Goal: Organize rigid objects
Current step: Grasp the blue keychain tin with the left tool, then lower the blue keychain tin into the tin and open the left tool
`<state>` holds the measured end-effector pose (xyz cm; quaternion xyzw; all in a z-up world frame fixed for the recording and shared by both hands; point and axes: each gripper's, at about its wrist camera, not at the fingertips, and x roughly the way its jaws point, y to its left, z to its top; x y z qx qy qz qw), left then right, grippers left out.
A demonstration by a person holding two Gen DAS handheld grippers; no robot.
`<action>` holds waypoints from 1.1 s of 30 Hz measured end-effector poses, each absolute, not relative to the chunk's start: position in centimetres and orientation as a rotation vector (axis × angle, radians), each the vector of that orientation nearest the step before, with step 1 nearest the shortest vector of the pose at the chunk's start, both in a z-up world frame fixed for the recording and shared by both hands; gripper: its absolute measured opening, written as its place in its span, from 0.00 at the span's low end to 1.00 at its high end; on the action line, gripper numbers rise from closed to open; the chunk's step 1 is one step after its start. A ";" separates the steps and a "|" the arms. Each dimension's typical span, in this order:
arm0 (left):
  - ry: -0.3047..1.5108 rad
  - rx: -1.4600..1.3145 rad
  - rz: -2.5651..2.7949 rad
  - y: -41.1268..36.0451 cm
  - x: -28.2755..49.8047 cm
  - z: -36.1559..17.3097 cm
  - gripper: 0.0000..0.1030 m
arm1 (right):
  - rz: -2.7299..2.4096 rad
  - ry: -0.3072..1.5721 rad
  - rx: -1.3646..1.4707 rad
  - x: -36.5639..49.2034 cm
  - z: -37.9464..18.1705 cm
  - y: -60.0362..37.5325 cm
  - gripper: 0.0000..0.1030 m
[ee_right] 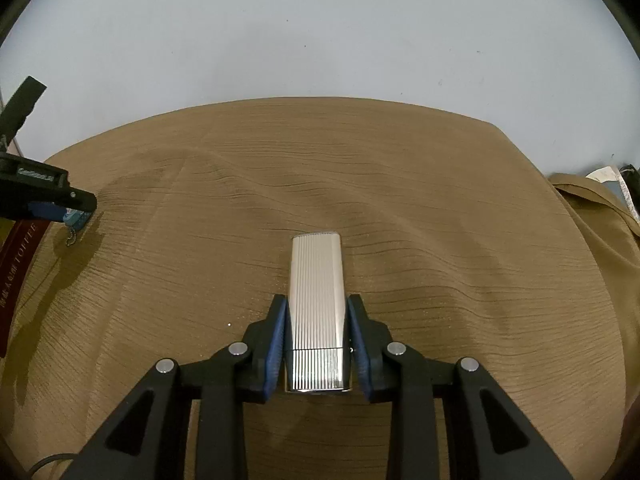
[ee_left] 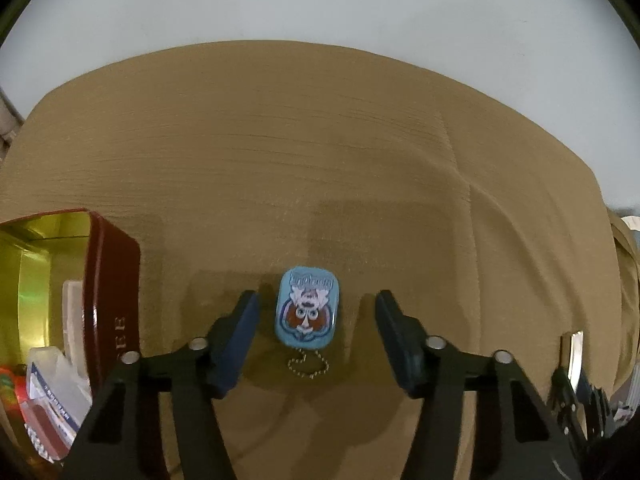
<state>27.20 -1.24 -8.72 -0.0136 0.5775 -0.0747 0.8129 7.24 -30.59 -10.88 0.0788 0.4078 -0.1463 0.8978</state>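
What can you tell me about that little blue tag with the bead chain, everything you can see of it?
The blue tag is a small rounded rectangle with a glossy face, printed with a cartoon figure in white and reddish brown under pale lettering. A short silver bead chain loops from its near end. It lies flat on the tan cloth, right of the red tin. The left gripper straddles it; in the left wrist view the pads stand clear of its sides.

Black plastic linkage arms carry the left gripper and right gripper, each joint pinned with round silver screws. Ribbed blue pads line the inner faces of the tapered fingers.
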 end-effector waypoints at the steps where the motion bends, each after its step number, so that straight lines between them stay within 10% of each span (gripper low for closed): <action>1: 1.233 -0.030 -0.160 -1.5 27.1 -8.8 0.41 | -0.303 0.844 0.163 7.2 -10.9 -30.6 0.30; 6: 1.199 0.013 -0.144 -1.5 26.8 -8.9 0.27 | -0.304 0.845 0.162 7.3 -10.9 -30.5 0.30; 33: 1.093 0.085 -0.199 2.5 16.3 -1.2 0.27 | -0.310 0.849 0.150 7.4 -11.1 -29.8 0.30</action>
